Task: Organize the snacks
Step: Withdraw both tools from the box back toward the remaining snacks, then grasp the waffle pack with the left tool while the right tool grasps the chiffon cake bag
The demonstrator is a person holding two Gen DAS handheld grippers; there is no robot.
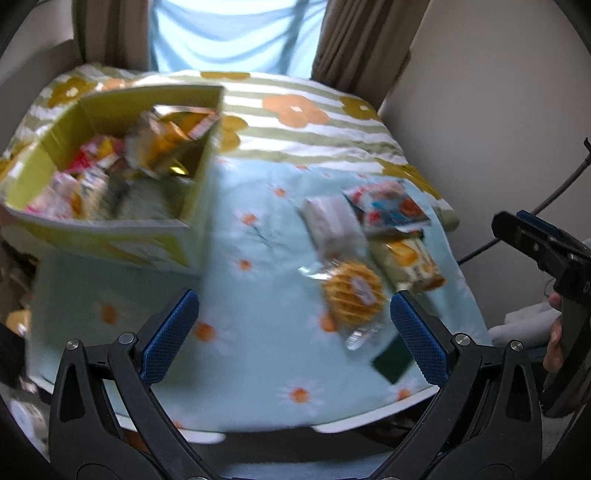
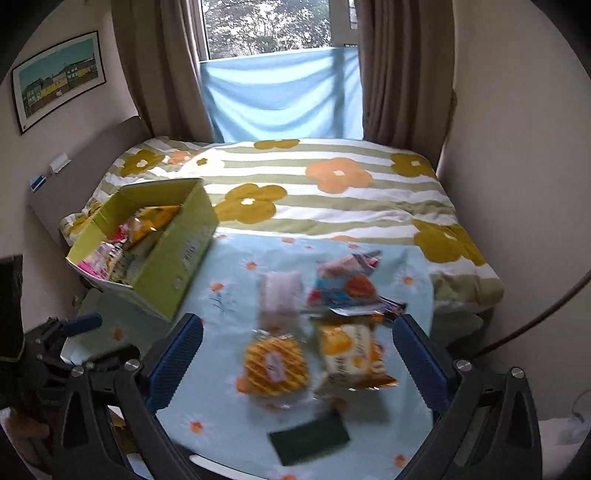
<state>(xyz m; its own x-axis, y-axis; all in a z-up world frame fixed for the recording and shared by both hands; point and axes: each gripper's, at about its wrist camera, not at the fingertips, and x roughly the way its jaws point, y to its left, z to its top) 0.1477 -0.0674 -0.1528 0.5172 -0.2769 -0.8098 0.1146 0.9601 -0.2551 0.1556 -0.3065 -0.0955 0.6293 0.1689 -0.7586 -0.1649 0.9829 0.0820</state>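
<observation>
Hovering over the near edge of the bench (image 1: 258, 369), the left tool (image 1: 291, 339) has its blue-padded jaws spread wide and holds nothing; the right tool (image 2: 297, 363) likewise hangs released above the same daisy-print cloth (image 2: 229, 398). Nearest the right tool, just below and between its jaws, a dark green flat packet (image 2: 309, 440) lies on the cloth. Just ahead of it, between the jaws, sit a round waffle biscuit in clear wrap (image 2: 275, 366) and, touching it toward the right jaw, an orange-and-white snack bag (image 2: 349, 356). Farther ahead lie a pale white wrapped cake (image 2: 280, 295) and a blue-and-red packet (image 2: 345, 286), whose lower edge overlaps the orange-and-white bag. Ahead and to the left of both tools stands a yellow-green cardboard box (image 1: 177, 240), open on top and already filled with mixed snack wrappers (image 1: 122, 173); it stands well apart from the loose snacks. Seen from the left tool, the right tool shows at the far right edge, gripped by a hand (image 1: 554, 332). Beyond the bench lies a bed with a striped flowered duvet (image 2: 332, 192), then brown curtains (image 2: 399, 74) and a window (image 2: 269, 26).
</observation>
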